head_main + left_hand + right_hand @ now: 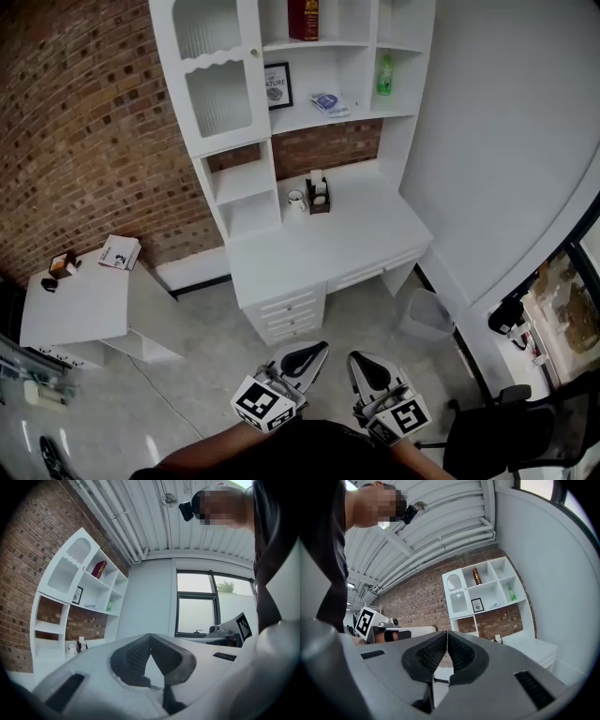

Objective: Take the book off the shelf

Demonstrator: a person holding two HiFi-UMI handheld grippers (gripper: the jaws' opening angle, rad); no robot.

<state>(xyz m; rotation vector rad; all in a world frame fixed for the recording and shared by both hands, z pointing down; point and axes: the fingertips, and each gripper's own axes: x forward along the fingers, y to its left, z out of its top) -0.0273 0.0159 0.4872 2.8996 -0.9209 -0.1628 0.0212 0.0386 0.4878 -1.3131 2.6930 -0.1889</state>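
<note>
1. One dark red book (pixel 303 19) stood upright on the top shelf (pixel 328 44) of the white unit. It was far ahead of both pairs of jaws and high above them, and nothing touched it.
2. One level lower, also well ahead of the jaws, were a framed picture (pixel 277 84) and a green bottle (pixel 384 75). A mug (pixel 295 199) sat lower again on the worktop (pixel 375 234).
3. Left gripper (pixel 319 351): its jaws were closed on nothing, tips meeting, and in its own view the book lay up and to their left.
4. Right gripper (pixel 356 360): its jaws were likewise shut and empty, just beside the left pair and close to the person's body. In its own view the book lay above them and slightly right.
5. The step in hand looked like the approach.
   - Doing it well would likely mean closing the gap and lifting one gripper to the book's height.
   - The jaws would need to open before they reach the spine.
   - They should then pinch the spine squarely and draw the book straight back, so it does not tip or drop onto the worktop below.
</note>
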